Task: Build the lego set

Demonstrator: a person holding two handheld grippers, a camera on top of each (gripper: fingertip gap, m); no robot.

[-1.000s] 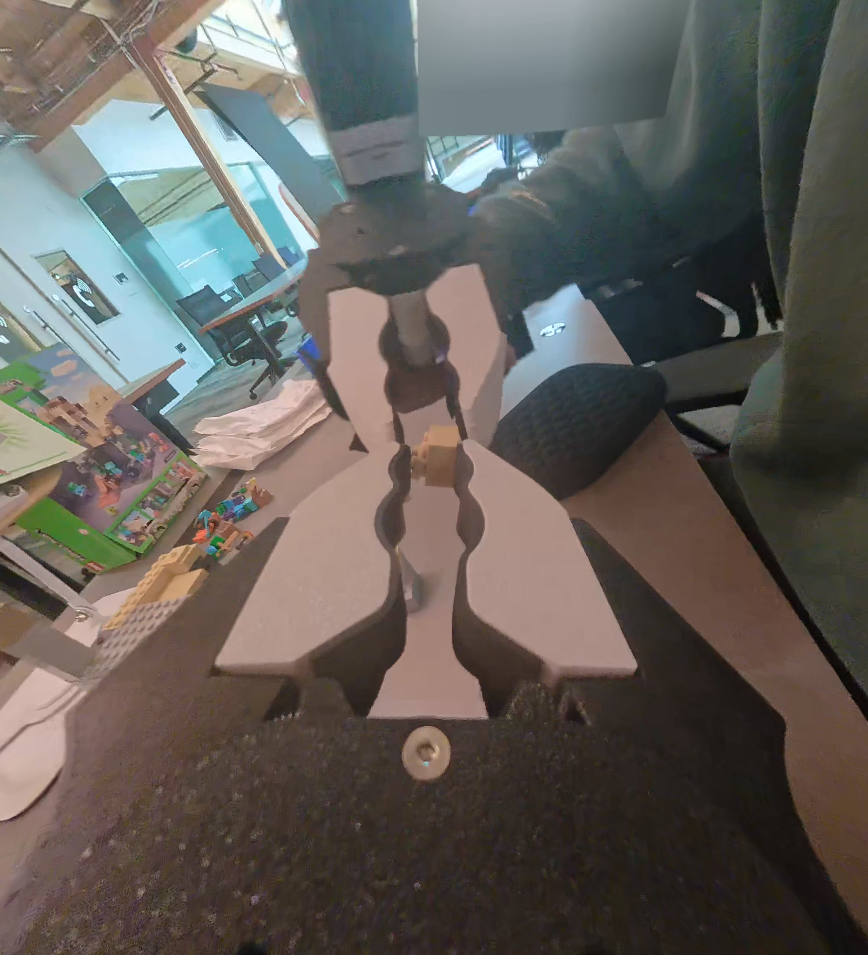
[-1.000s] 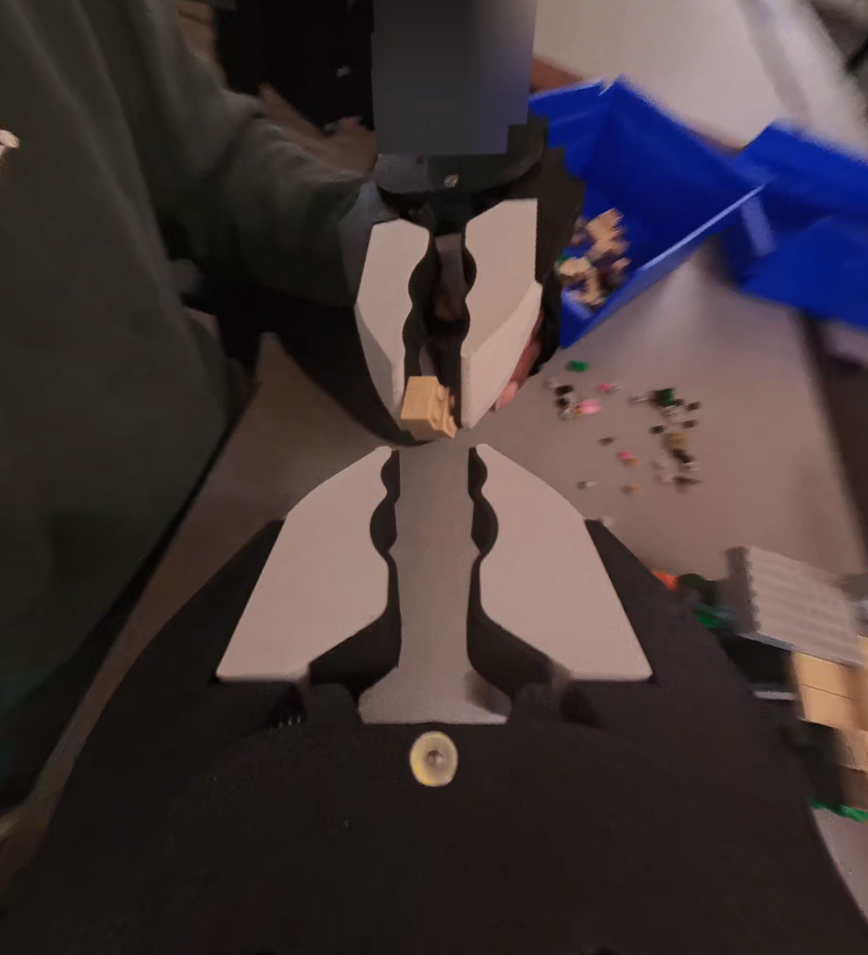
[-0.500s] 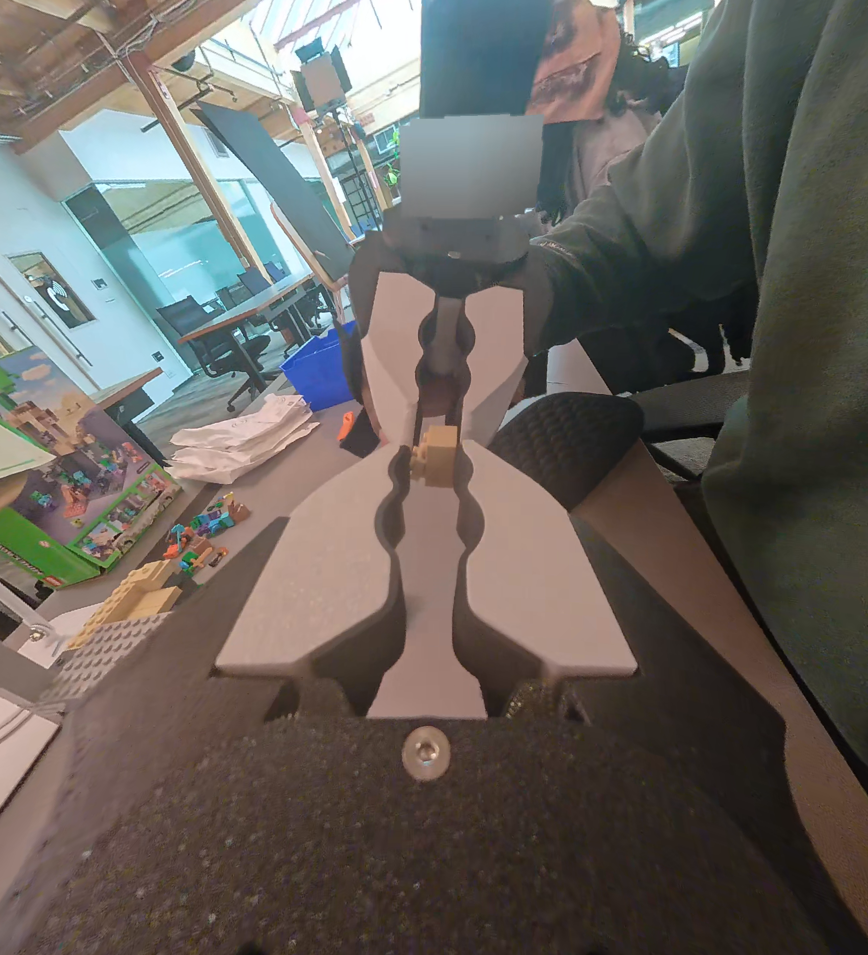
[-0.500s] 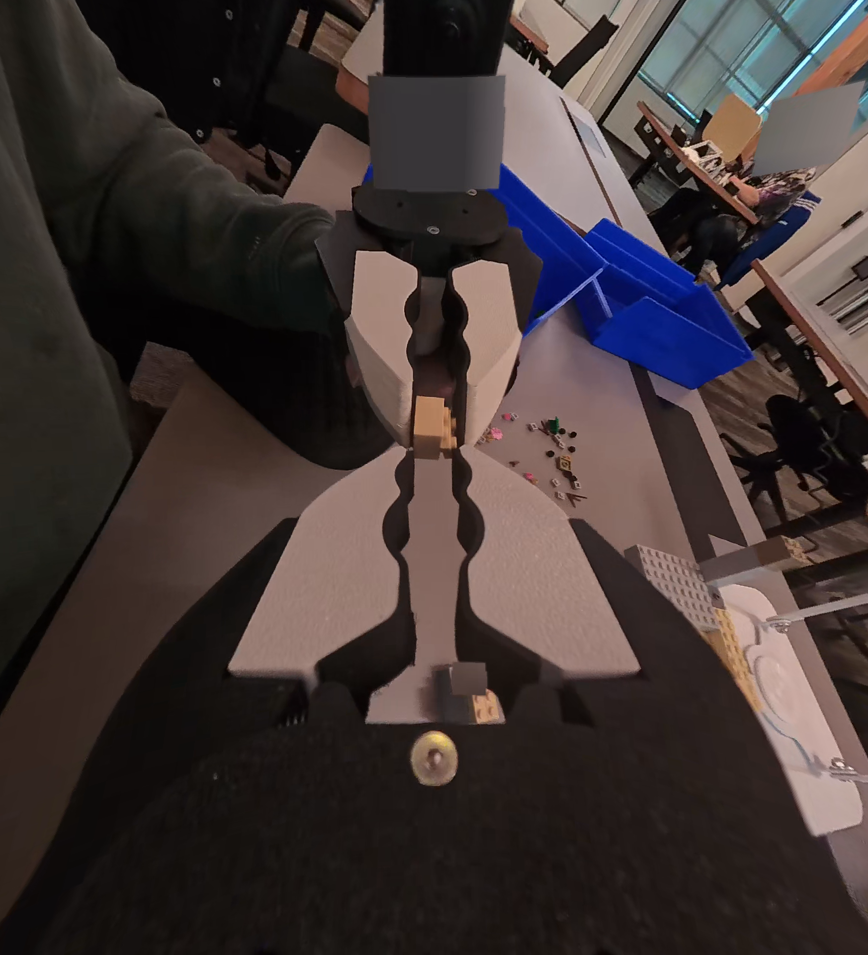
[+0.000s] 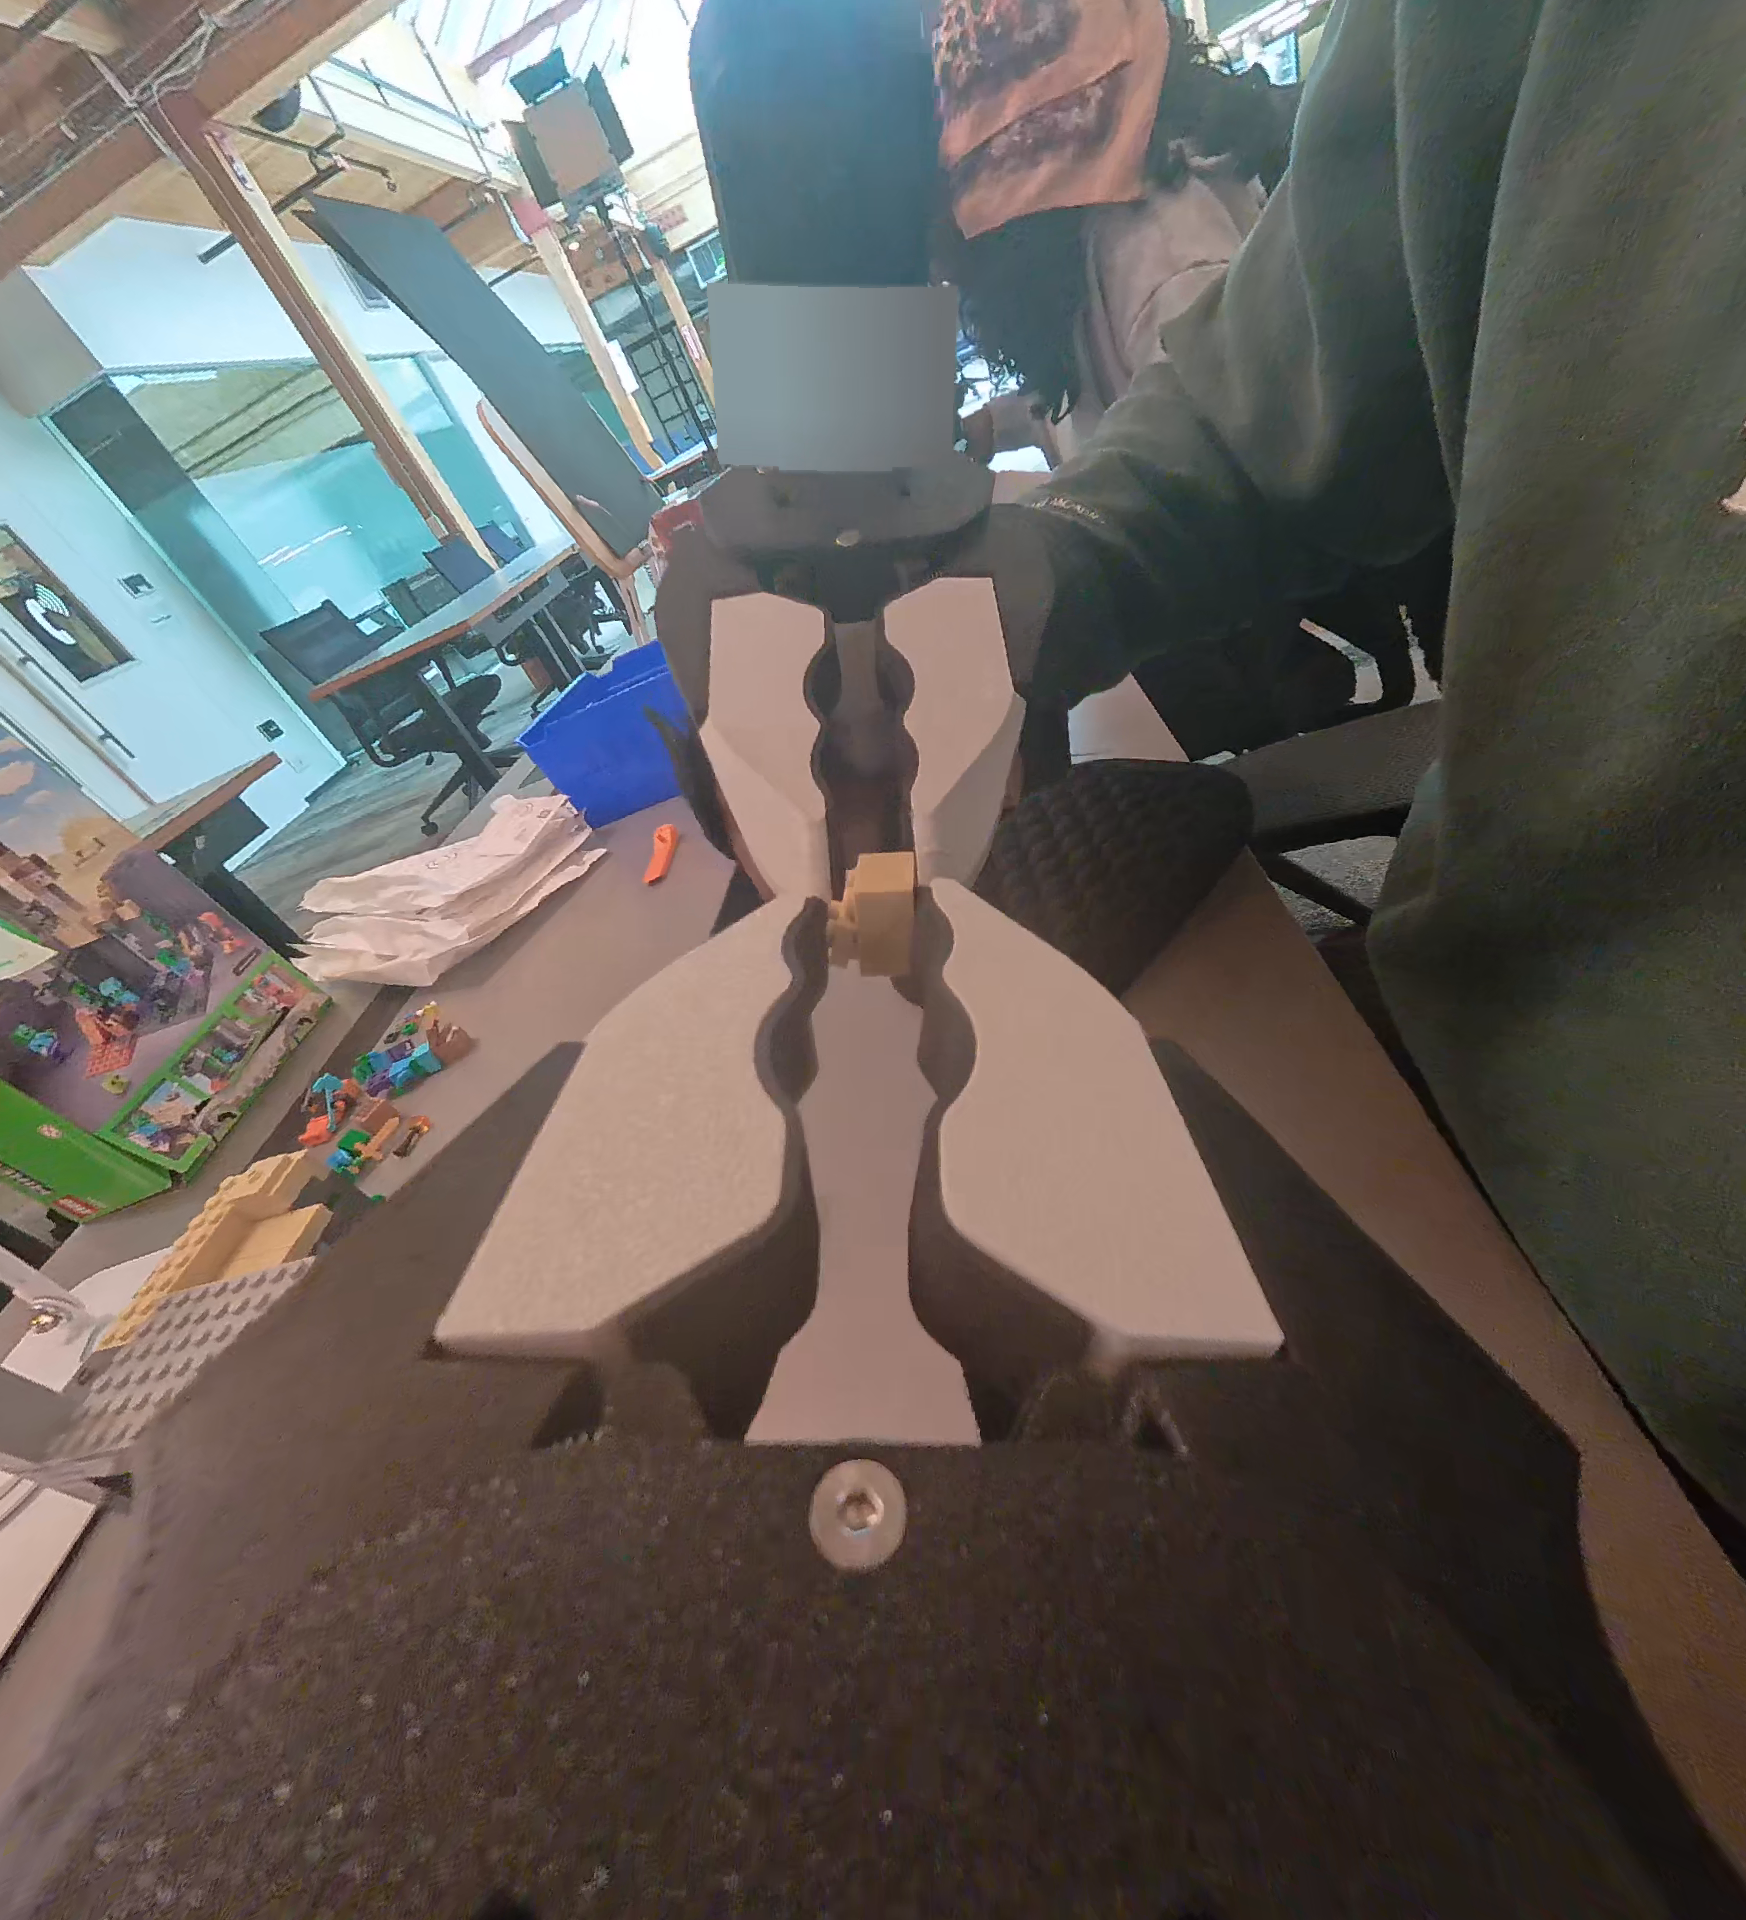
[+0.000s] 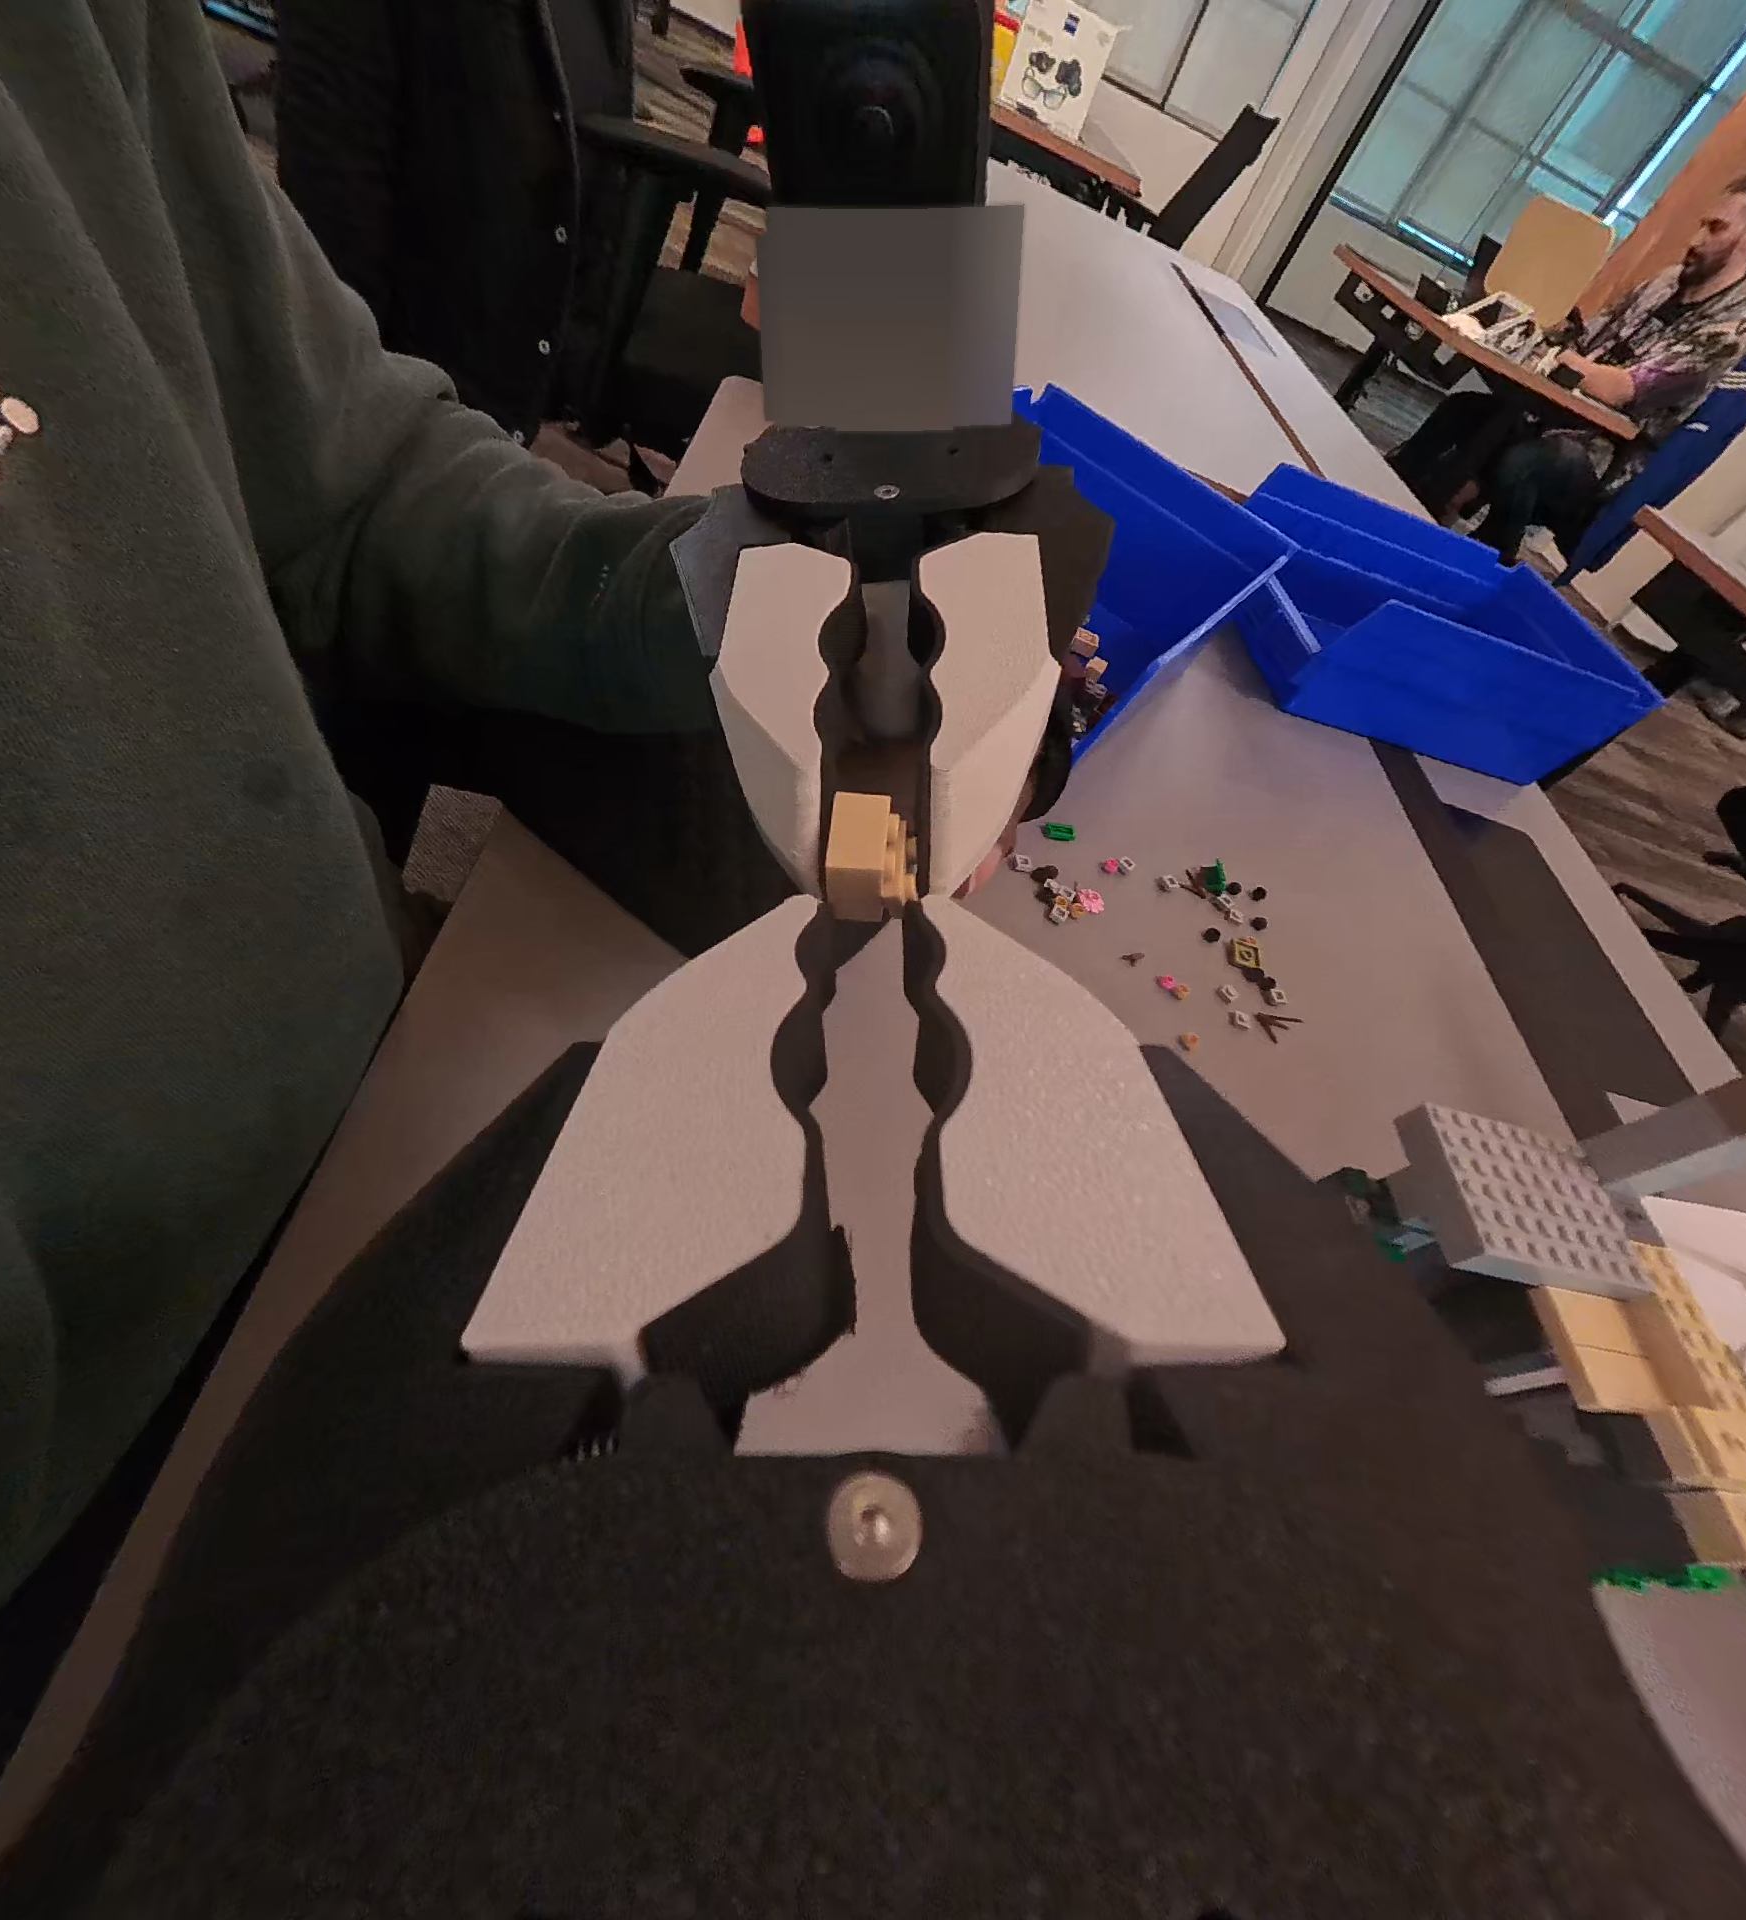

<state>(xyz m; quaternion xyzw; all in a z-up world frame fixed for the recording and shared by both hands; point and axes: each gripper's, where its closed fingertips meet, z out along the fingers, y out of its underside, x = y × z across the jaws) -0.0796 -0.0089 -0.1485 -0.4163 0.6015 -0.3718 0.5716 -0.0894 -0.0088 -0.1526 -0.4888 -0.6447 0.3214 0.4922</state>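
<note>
A small tan brick (image 5: 884, 914) with side studs is held in the air between two grippers that meet tip to tip. My left gripper (image 5: 864, 920) is shut on it, with both pads against its sides. My right gripper (image 6: 861, 916) faces the left one and is shut on the near end of the same tan brick (image 6: 853, 857). In the right wrist view most of the brick sits between the left gripper's fingers (image 6: 775, 790). In the left wrist view the right gripper's fingers (image 5: 765, 790) reach the brick's far end.
Blue bins (image 6: 1420, 644) stand at the back of the grey table (image 6: 1368, 883), with small loose pieces (image 6: 1191, 935) in front of them. A grey baseplate with tan bricks (image 6: 1513, 1205) lies at the right. A toy box (image 5: 100, 1018), white bags (image 5: 453, 894) and coloured pieces (image 5: 381, 1091) lie at the left. Only a small space, under 4 cm, lies between the two pairs of fingers.
My right gripper has come up to the brick held by my left gripper and narrowed its jaws onto the brick's end. The left gripper has kept its hold throughout.
</note>
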